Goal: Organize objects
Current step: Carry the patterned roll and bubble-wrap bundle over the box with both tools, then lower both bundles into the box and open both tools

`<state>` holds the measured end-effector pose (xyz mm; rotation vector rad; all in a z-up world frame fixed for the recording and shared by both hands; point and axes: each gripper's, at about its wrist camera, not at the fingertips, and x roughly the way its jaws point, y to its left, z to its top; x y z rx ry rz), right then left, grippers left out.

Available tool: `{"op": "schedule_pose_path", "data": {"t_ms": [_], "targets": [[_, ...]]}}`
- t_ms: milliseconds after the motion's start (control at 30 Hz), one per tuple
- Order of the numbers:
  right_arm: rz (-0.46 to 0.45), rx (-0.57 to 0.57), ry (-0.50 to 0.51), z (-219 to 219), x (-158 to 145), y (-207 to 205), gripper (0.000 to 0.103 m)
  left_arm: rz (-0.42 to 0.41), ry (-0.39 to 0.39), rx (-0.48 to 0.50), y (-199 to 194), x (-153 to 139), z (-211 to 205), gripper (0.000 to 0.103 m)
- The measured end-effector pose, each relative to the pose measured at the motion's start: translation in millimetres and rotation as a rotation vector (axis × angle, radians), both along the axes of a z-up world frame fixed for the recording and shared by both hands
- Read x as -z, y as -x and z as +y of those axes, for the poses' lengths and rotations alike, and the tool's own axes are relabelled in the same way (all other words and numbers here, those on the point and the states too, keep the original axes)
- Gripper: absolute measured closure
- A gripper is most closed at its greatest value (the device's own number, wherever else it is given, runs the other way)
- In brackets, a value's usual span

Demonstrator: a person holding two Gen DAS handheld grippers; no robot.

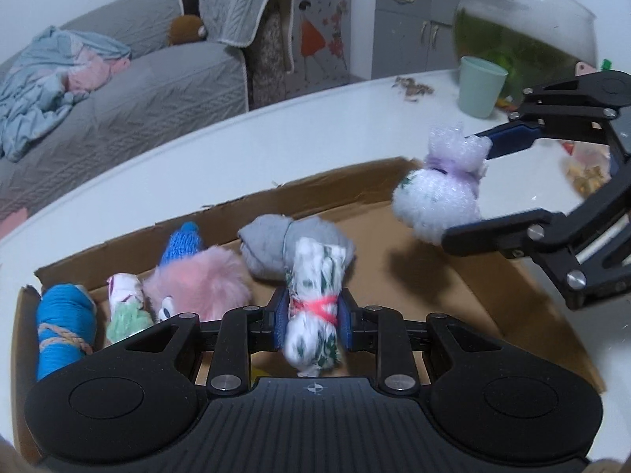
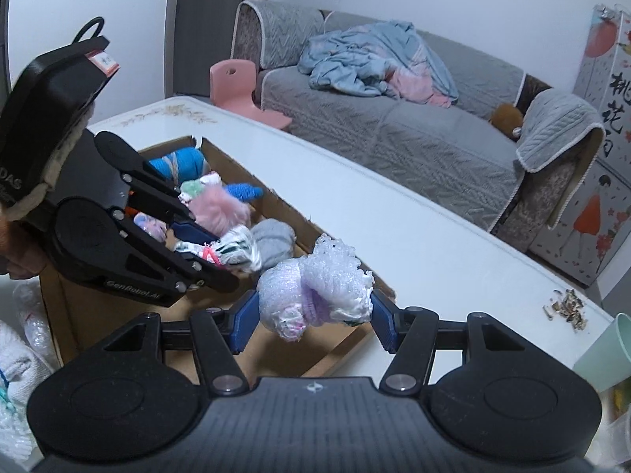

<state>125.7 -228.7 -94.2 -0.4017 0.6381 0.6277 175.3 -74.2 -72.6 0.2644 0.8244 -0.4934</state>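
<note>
My left gripper (image 1: pixel 311 315) is shut on a white sock roll with green print (image 1: pixel 313 307), bound by a pink band, held over the shallow cardboard tray (image 1: pixel 512 295). The same gripper (image 2: pixel 209 248) shows at the left of the right wrist view. My right gripper (image 2: pixel 313 315) is shut on a fluffy white and lilac sock bundle (image 2: pixel 315 291), hanging above the tray's right part; this bundle (image 1: pixel 437 193) also appears in the left wrist view. In the tray lie a grey roll (image 1: pixel 268 248), a pink fluffy roll (image 1: pixel 205 280), a blue knitted piece (image 1: pixel 183 244), a blue roll tied with string (image 1: pixel 63 323) and a white-green roll (image 1: pixel 126 307).
The tray rests on a white table (image 2: pixel 434 248). A mint cup (image 1: pixel 479 86) and a glass fishbowl (image 1: pixel 524 35) stand at the far right, with seed husks (image 2: pixel 566 309) nearby. More white bundles (image 2: pixel 15 358) lie left of the tray. A grey sofa (image 2: pixel 394 126) stands behind.
</note>
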Motion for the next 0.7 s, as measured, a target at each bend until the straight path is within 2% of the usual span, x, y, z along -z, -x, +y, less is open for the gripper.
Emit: {"op": "schedule_pose_path", "data": {"t_ms": [433, 700], "targets": [[0.006, -0.005, 0.075, 7, 12, -16, 0.047, -0.018, 0.094, -0.019, -26, 0, -25, 0.075], [-0.01, -0.009, 0.101, 9, 13, -16, 0.046, -0.021, 0.095, -0.034, -29, 1, -27, 0.071]]}}
